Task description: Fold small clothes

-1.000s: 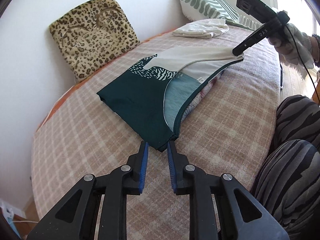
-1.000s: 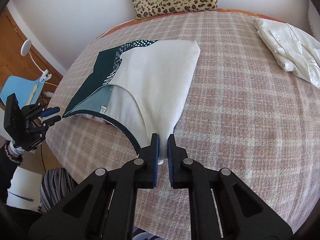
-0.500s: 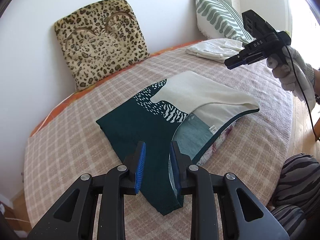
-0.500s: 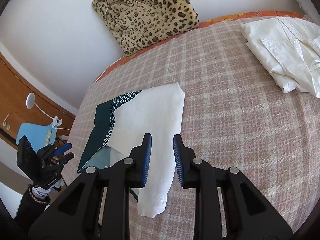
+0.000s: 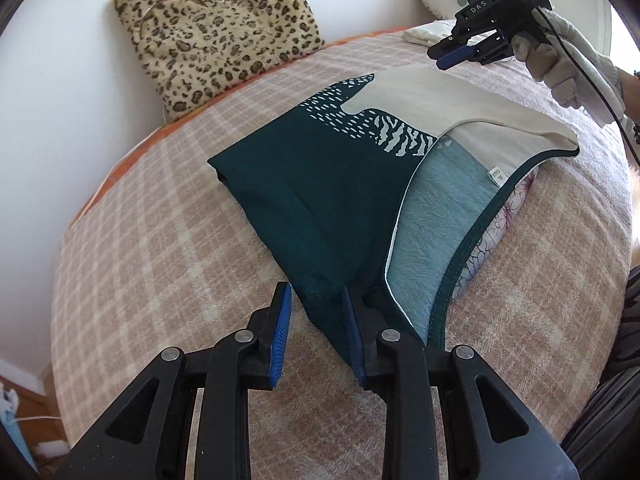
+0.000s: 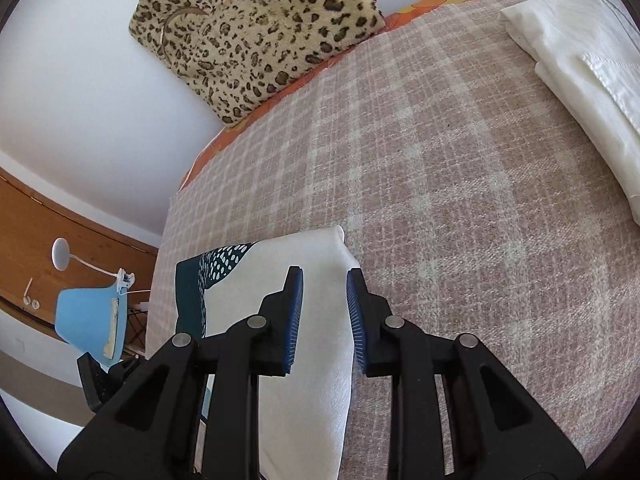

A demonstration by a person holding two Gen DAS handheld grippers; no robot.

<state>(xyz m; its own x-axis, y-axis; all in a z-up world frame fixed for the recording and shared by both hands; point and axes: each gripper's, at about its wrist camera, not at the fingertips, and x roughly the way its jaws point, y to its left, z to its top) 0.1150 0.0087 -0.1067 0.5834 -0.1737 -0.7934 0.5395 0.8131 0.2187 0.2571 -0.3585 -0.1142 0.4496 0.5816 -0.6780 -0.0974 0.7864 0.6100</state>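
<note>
We see the folded green-and-cream top lying on the checked blanket, in front of the leopard cushion. Our left gripper stands spread over the top's near corner, pinching nothing; our right gripper hovers spread above its cream end
</note>
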